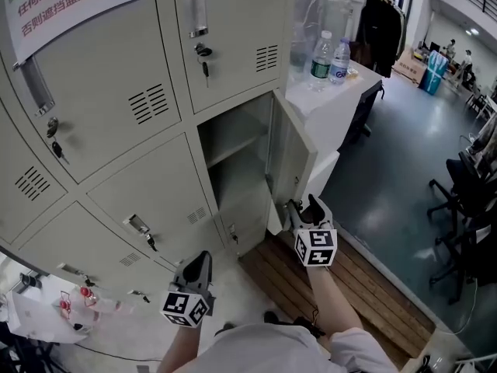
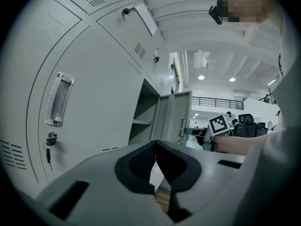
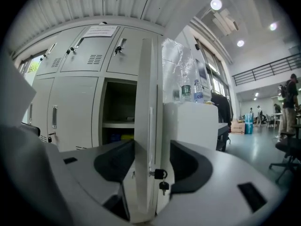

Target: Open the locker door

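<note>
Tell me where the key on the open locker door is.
In the right gripper view, the key hangs from its lock on the open locker door, low centre, between the jaws of the right gripper.

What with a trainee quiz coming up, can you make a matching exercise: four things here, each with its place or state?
Things:
1. locker door
2. left gripper
3. water bottles
4. paper notice

Places or states:
A. standing on the white cabinet
B. stuck on a closed upper locker
C. shut, holding nothing
D. swung open, its edge between the jaws of the right gripper

Pairs: 1-D, 2-C, 3-A, 4-B.
</note>
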`<state>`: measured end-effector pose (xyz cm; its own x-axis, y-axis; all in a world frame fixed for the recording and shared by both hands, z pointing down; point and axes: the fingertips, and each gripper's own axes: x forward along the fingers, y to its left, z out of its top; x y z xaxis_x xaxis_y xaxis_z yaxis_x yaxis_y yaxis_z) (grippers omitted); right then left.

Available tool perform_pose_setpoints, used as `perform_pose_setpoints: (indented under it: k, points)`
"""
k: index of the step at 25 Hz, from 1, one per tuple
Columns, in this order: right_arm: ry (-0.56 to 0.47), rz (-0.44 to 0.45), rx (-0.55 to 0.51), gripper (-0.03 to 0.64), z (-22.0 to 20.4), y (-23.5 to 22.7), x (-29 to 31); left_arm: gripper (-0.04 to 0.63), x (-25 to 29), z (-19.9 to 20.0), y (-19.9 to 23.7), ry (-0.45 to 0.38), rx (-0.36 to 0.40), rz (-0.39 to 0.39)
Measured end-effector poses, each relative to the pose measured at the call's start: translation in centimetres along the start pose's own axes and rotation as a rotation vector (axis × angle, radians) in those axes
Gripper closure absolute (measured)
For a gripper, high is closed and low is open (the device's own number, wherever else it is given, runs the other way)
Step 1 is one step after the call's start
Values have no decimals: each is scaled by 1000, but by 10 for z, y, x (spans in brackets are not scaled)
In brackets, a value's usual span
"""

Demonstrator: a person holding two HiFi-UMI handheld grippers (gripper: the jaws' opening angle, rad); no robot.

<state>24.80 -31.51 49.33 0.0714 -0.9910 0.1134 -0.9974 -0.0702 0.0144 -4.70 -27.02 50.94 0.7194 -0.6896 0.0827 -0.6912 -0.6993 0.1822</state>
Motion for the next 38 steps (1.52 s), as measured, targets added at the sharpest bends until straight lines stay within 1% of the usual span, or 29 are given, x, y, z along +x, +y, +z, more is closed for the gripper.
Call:
perform_pose_setpoints:
  k: [9, 15, 21, 29, 38]
  points:
    - [-9, -57, 21, 400, -1, -61, -3, 591, 20, -1, -24, 0, 8, 7]
    - [1, -65, -2, 399, -5, -90, 6, 591, 34, 0, -37, -6, 16, 20]
    - [-7, -78, 5, 400, -4, -115, 14, 591, 48, -1, -48, -4, 22, 28]
    - [-5, -80, 16, 400, -4, -135, 20, 591, 62, -1, -59, -5, 25, 25]
    - [-14, -70, 23, 400, -1, -134, 17, 591, 62, 0, -67, -3, 34, 15]
